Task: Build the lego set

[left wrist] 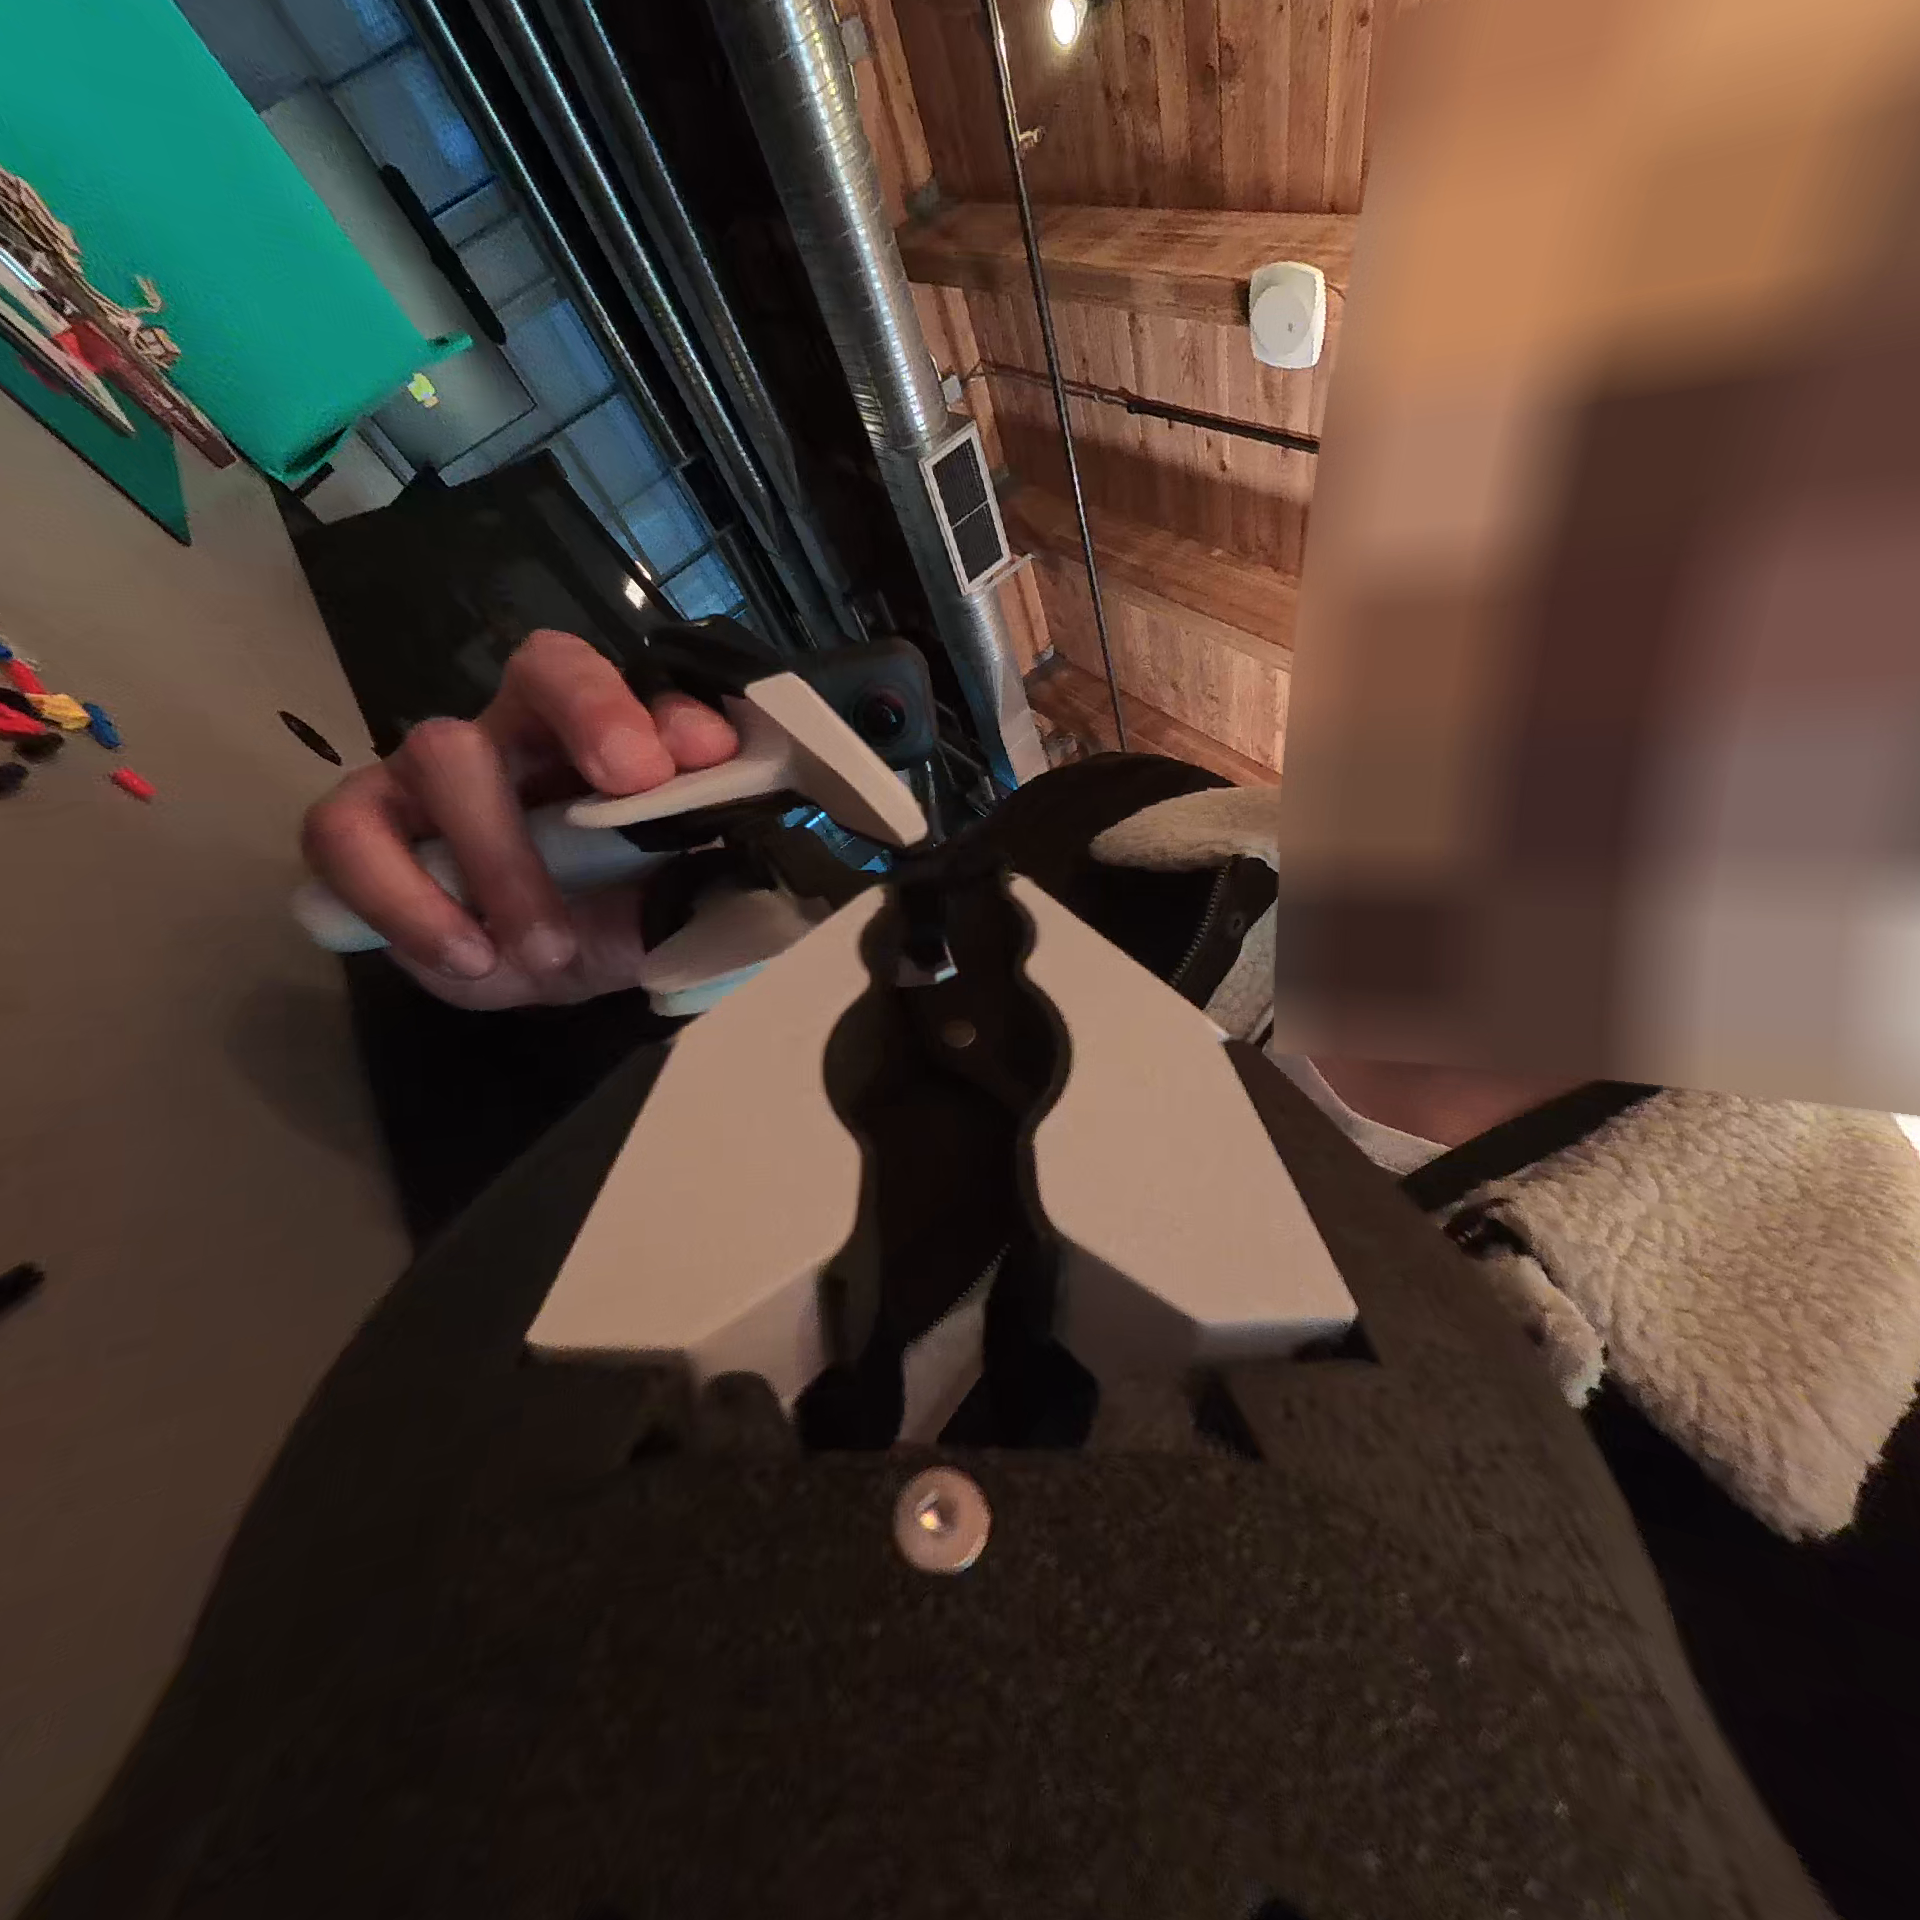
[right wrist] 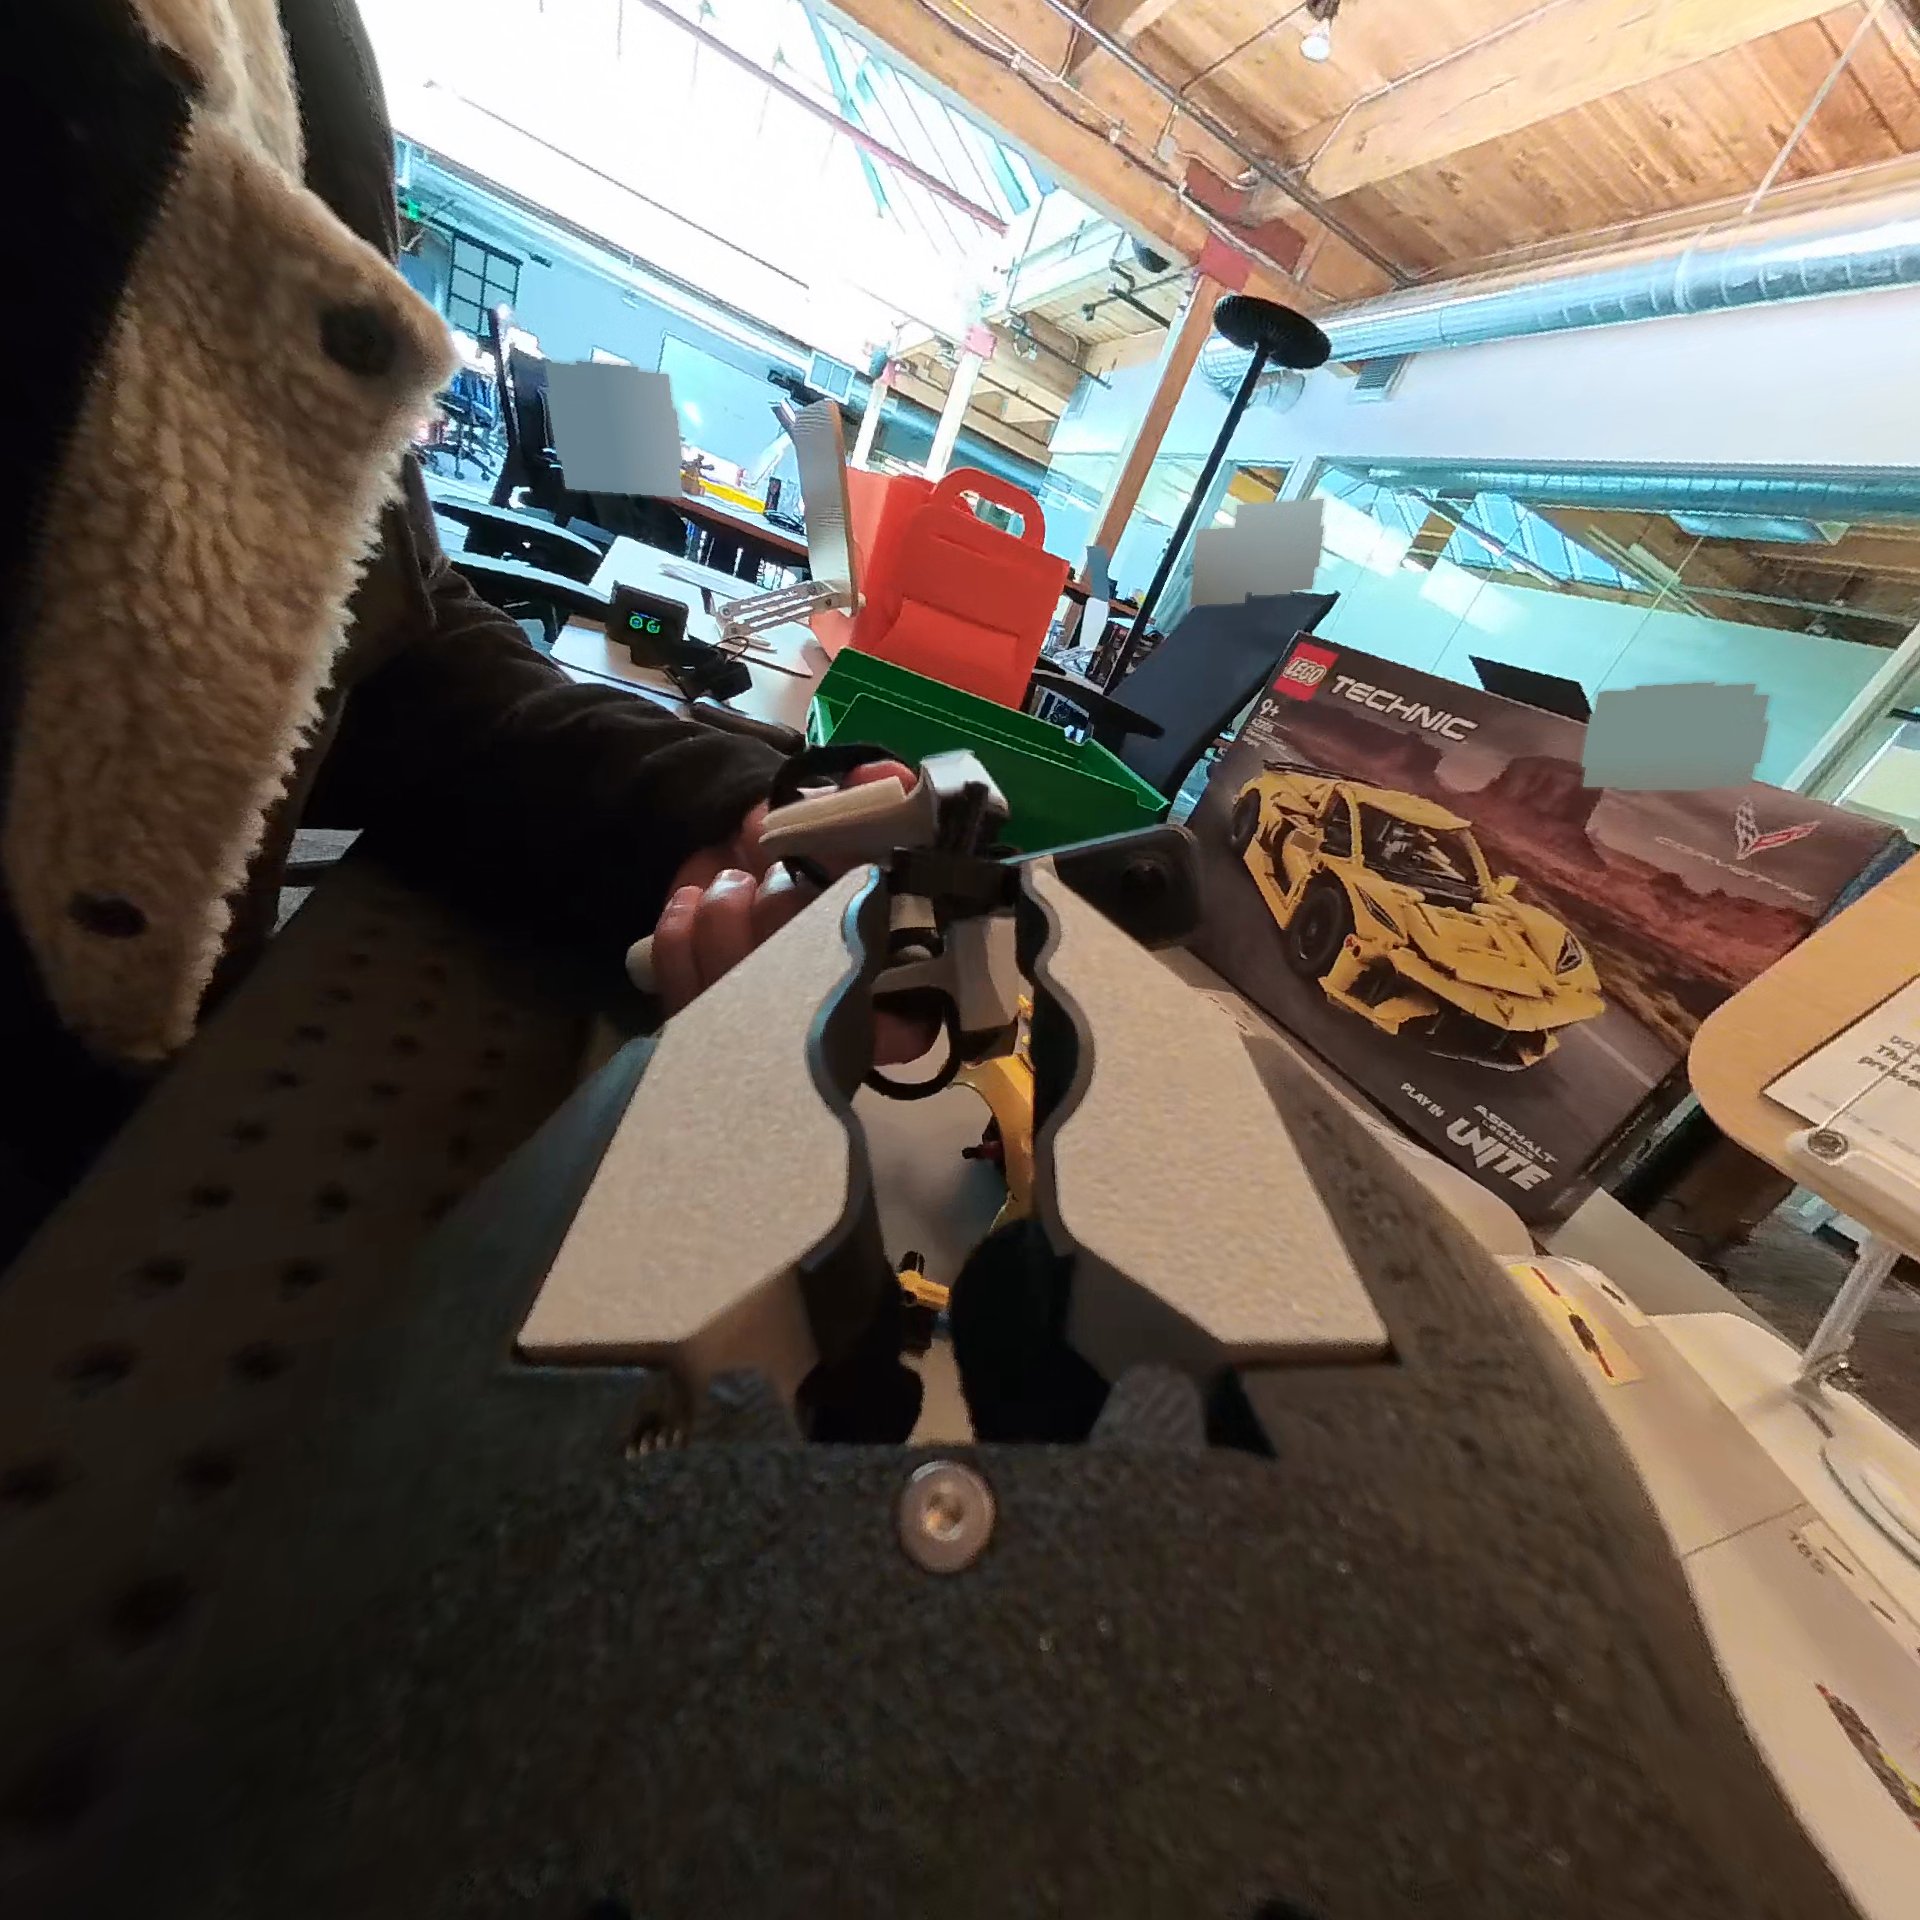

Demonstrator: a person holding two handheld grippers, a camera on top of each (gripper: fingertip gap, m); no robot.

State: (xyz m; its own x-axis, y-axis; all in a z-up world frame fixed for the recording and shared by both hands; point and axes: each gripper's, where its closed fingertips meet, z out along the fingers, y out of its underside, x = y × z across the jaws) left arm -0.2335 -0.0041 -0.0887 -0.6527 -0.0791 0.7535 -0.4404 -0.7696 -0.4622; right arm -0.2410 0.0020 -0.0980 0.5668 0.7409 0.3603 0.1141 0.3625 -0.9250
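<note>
In the left wrist view my left gripper (left wrist: 943, 896) is shut on a small black and grey lego piece (left wrist: 925, 961) held up in the air. The right gripper's white fingers (left wrist: 831, 748), held by a hand (left wrist: 499, 831), meet it tip to tip. In the right wrist view my right gripper (right wrist: 951, 878) is shut on a black and grey lego sub-assembly (right wrist: 940, 925). The left gripper (right wrist: 966, 795) touches that sub-assembly from above left. Whether the two pieces are joined is hidden by the fingers. Part of a yellow lego model (right wrist: 1006, 1086) shows below, between my right fingers.
Loose coloured bricks (left wrist: 57, 717) lie on the beige table (left wrist: 156, 1039), with a green mat (left wrist: 114, 468) behind. A lego box (right wrist: 1507, 914), a green bin (right wrist: 987, 764) and an orange bag (right wrist: 961, 592) stand beyond. The person's fleece-collared jacket (right wrist: 208, 582) is close on the left. The grippers are tip to tip, or close to it.
</note>
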